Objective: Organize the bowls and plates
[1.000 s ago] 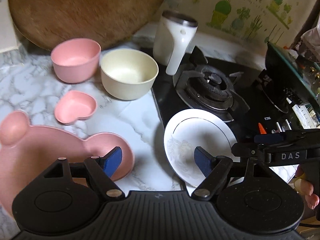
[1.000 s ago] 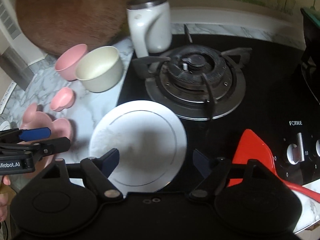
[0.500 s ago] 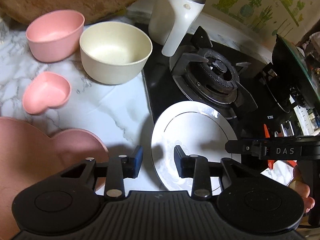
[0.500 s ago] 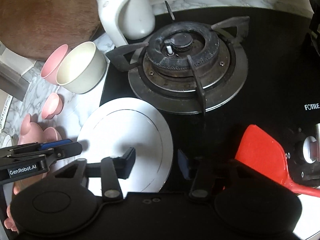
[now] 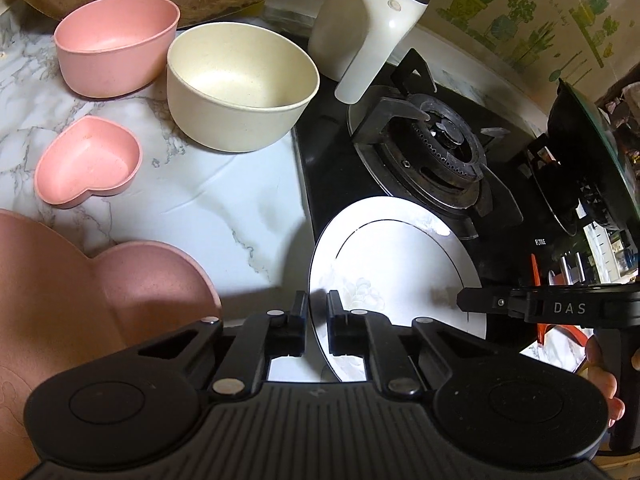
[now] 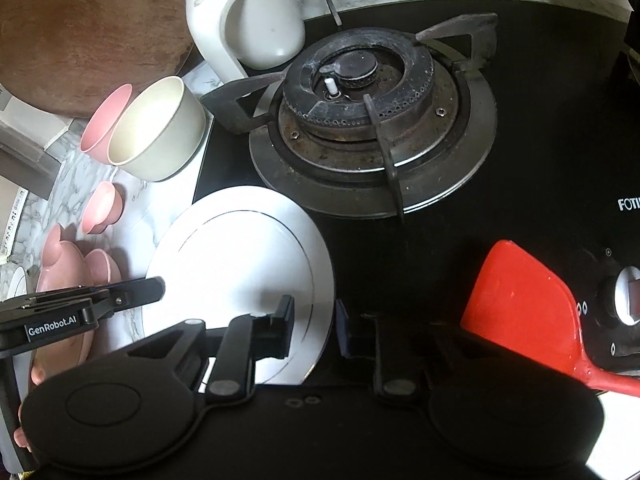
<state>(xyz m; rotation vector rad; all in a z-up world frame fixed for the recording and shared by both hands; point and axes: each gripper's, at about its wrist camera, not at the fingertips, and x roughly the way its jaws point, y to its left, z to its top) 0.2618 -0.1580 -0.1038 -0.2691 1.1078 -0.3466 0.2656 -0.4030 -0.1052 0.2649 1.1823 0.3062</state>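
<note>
Round white ceramic plate (image 5: 394, 264) straddles marble counter (image 5: 208, 208) and black hob (image 6: 500, 200). Left gripper (image 5: 318, 320) jaws pinch its left rim; right gripper (image 6: 314, 326) jaws narrow, bracketing right rim, contact unclear. Step: grasping plate. Next: level lift, probably toward pink bear-shaped plate (image 5: 80, 296).

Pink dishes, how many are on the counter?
3: a round bowl at the back, a heart dish nearer, and a bear plate nearest, all left of the stove. Others may lie out of view.

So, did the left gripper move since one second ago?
Yes. The left gripper has moved right, from beside the pink bear plate onto the white plate rim, fingers narrowed around it.
</note>
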